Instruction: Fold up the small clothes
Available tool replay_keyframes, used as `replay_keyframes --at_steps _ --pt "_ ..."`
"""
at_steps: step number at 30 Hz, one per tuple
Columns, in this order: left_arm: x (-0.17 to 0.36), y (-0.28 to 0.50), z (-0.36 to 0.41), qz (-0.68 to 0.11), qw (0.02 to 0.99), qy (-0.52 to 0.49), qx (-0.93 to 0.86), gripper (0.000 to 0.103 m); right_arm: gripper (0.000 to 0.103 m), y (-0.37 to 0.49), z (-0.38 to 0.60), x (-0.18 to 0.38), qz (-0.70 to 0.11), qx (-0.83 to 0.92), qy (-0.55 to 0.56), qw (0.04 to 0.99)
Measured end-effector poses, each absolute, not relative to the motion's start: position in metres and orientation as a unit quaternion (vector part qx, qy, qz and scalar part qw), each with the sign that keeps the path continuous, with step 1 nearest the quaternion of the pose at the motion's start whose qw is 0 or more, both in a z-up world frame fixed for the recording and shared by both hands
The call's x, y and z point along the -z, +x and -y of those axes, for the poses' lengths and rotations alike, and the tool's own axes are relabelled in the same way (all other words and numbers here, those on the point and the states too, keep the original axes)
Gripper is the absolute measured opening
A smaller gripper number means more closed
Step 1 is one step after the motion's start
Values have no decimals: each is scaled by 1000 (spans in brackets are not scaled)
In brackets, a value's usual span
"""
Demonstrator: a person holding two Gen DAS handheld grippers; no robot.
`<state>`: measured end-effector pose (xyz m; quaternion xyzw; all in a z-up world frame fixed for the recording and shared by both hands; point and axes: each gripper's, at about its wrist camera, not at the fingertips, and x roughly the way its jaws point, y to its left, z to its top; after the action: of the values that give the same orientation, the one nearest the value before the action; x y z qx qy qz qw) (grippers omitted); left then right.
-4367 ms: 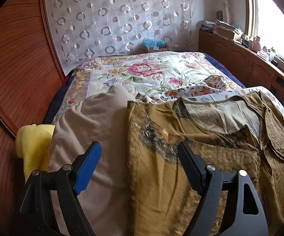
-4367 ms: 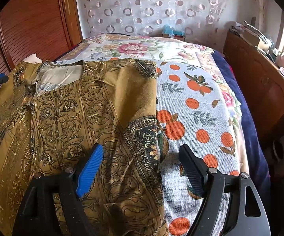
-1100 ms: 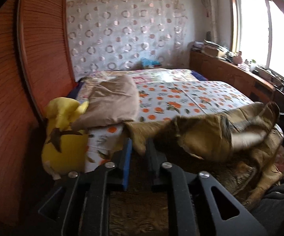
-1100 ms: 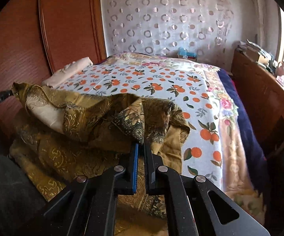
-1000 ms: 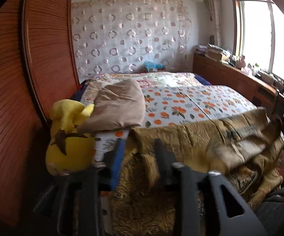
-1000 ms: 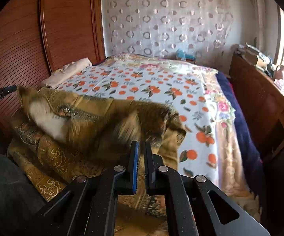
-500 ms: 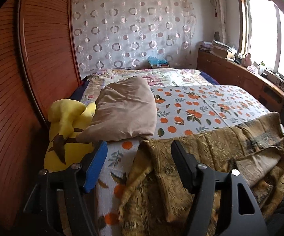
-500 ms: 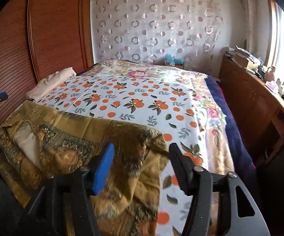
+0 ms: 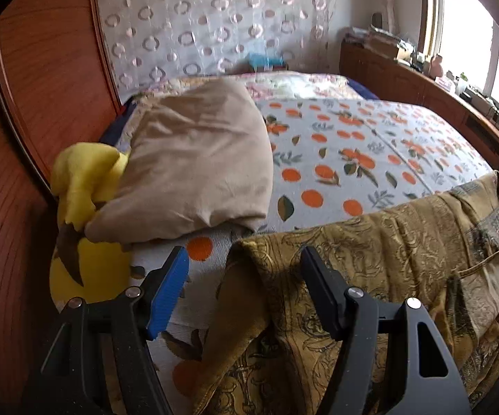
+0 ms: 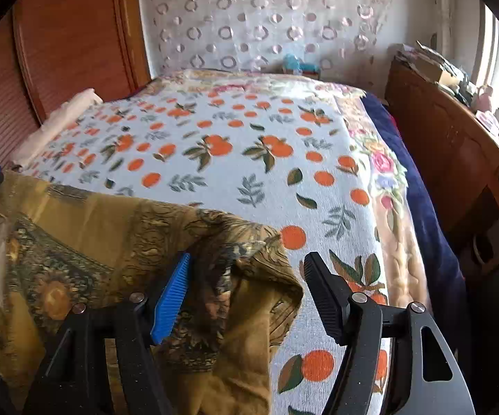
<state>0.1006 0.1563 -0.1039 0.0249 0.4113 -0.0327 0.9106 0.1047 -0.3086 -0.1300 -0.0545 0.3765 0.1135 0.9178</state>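
The garment (image 9: 388, 259) lies bunched along the near edge of the bed (image 10: 249, 159), partly hanging off. Both hand-held grippers, left (image 9: 242, 287) and right (image 10: 246, 290), hover with jaws apart, holding nothing. Best to pinch matching corners, lift evenly and lay the cloth flat before creasing.

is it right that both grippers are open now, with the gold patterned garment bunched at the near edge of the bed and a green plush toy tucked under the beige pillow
Nearly. The plush toy is yellow, not green; the left wrist view shows it under the beige pillow. Otherwise correct: left gripper and right gripper are open, the gold patterned garment bunched at the bed's near edge.
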Motion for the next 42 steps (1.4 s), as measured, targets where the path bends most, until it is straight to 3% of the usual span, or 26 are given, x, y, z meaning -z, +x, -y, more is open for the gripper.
replay_keyframes --at_steps 13,14,16,17,18,19,21,25,33,42 --pt "117 114 -159 -441 896 0 55 68 72 107 303 130 -382 -129 -58 913" --pt "117 115 -159 -442 895 1 59 65 66 108 302 131 -381 -132 -57 913" --pt "115 116 -157 -442 894 -2 74 46 51 106 299 130 -379 -148 -64 911" --pt "114 117 -156 -443 893 -2 76 41 36 104 297 129 -379 -157 -67 910" --pt "113 116 -154 -445 892 -3 84 29 19 102 296 130 -378 -171 -66 907" --pt "113 116 -152 -446 890 -4 90 19 14 99 295 130 -377 -187 -65 905" --pt "111 110 -146 -442 892 2 94 9 12 91 296 130 -368 -201 -69 905" --pt "78 76 -139 -384 917 -11 110 7 10 66 307 109 -332 -219 -36 917" --pt "-54 -16 -122 -197 971 -21 132 7 9 -22 316 0 -197 -258 -23 946" --pt "-143 -41 -126 -85 990 -7 115 6 9 -68 319 -118 -67 -246 -45 966"
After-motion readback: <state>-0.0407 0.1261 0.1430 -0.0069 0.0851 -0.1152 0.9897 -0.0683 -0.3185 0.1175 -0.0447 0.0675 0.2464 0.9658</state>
